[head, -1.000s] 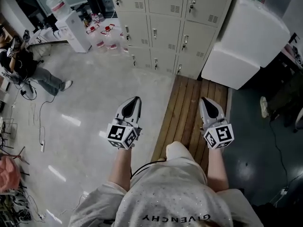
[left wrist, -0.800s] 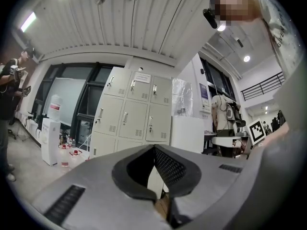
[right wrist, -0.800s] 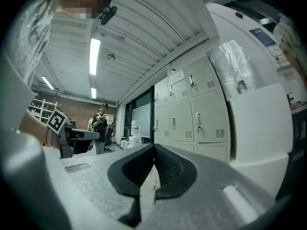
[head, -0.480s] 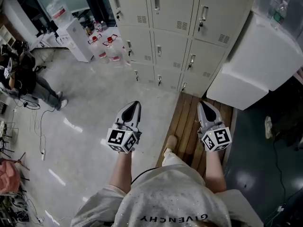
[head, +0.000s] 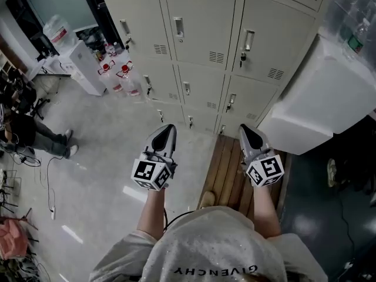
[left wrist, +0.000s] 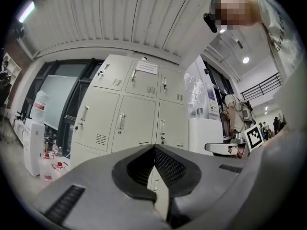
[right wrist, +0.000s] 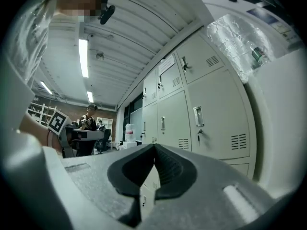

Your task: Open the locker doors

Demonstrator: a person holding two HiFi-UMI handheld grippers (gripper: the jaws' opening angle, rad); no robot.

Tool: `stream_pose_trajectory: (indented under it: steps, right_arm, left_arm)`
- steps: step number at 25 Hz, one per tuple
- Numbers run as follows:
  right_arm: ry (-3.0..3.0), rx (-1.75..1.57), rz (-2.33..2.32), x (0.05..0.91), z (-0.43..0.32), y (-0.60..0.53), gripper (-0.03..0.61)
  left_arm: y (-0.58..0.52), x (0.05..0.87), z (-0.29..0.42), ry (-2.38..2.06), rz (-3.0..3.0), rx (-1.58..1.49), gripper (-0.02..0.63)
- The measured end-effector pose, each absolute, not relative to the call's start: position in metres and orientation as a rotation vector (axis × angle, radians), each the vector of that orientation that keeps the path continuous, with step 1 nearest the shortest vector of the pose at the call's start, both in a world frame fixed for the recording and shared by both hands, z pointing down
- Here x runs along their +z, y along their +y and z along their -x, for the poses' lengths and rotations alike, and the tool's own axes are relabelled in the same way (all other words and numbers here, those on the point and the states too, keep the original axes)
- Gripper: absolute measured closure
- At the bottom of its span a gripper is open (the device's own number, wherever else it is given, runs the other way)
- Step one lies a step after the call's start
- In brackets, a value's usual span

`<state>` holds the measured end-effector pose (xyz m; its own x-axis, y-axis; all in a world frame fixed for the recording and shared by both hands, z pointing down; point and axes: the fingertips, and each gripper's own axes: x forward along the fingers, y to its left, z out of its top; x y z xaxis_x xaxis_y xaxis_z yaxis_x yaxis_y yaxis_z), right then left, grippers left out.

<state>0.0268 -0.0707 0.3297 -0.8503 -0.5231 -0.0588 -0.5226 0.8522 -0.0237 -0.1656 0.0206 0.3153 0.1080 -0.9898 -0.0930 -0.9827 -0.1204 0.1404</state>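
A bank of beige lockers (head: pixel 205 51) fills the top of the head view, every door closed, each with a small metal handle (head: pixel 178 27) and vent slots. My left gripper (head: pixel 169 127) and right gripper (head: pixel 244 128) are held level side by side, both pointing at the lockers and still short of them. Both are shut with nothing between the jaws. In the left gripper view the closed tips (left wrist: pixel 154 147) sit in front of the locker doors (left wrist: pixel 120 119). The right gripper view has its closed tips (right wrist: pixel 154 146) below a door handle (right wrist: pixel 198 116).
A big white cabinet (head: pixel 317 93) stands against the lockers' right side. A wooden pallet (head: pixel 226 169) lies on the floor under my right arm. A water dispenser (head: pixel 82 63) and water jugs (head: pixel 117 75) stand at the left. A seated person (head: pixel 29 134) and floor cables (head: pixel 50 181) are far left.
The lockers have come nearer and grown in the head view as both grippers advanced toward them. Both grippers stayed shut and side by side.
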Motion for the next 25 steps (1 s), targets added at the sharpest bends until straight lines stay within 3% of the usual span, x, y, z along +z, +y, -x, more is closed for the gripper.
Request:
stream_pose_trajectory:
  steps: [16,25]
  right_arm:
    - [2.933,-0.046,0.965,0.34,-0.024,-0.177,0.58]
    - [2.841,0.065,1.056,0.326,0.016,-0.258,0.554]
  left_arm:
    - [-0.105,0.337,0.16,-1.895,-2.384,-0.213,0.615]
    - [-0.21,0.347,0.177,-1.745,-2.524,-0.25,0.615]
